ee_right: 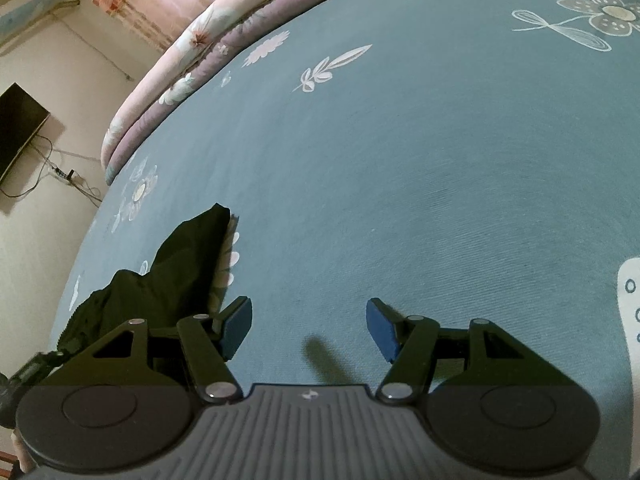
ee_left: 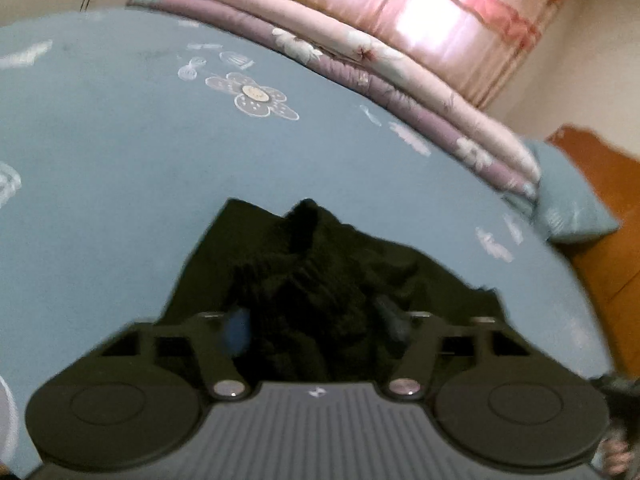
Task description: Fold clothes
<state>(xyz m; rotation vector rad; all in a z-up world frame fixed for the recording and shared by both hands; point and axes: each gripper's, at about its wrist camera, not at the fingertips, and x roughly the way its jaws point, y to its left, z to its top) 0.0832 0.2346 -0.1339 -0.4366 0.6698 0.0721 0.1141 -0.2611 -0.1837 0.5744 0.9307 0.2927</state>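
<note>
Lying bunched near bed's [ee_right: 400, 160] near edge, black garment [ee_left: 312, 280] awaits spreading; left gripper [ee_left: 316, 326] partly open, cloth between jaws, grip uncertain in blur; right gripper [ee_right: 308, 326] wide open, empty over bare sheet beside garment, probably ready to assist.

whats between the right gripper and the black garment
Only bare blue sheet. In the right wrist view the right gripper hangs open over the sheet, and the black garment lies just off to its left, nothing else between them.
</note>
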